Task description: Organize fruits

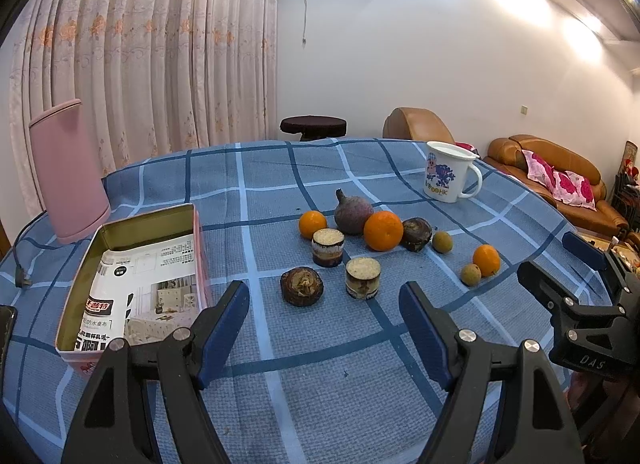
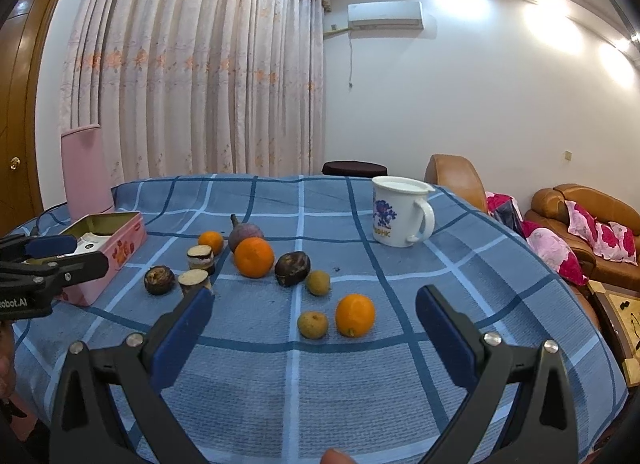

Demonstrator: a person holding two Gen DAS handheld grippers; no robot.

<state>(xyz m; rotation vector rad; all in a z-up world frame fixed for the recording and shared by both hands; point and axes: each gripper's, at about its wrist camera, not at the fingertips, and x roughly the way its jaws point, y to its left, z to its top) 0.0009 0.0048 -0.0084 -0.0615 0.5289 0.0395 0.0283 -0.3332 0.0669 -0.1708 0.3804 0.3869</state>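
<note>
So both claws, left claw (image 1: 324, 328) and right claw (image 2: 314, 340), hang spread and empty over the desk (image 1: 320, 376), probably lining up fruit for the tin (image 1: 132, 264).

Loose fruit is scattered on the cloth ahead of both tongs: a large orange (image 1: 383, 230) is flanked by a purple pomegranate-like fruit (image 1: 353, 212) and a dark round fruit (image 1: 416, 233), with a smaller orange (image 1: 312, 223) further left. Two cut cylindrical pieces (image 1: 328, 247) (image 1: 362, 277) and a dark brown fruit (image 1: 301, 286) stand nearer the left tongs. Ahead of the right tongs, a small orange (image 2: 355, 314) lies just beside a tan longan-like fruit (image 2: 313, 324), a second one (image 2: 318, 282) behind.
</note>
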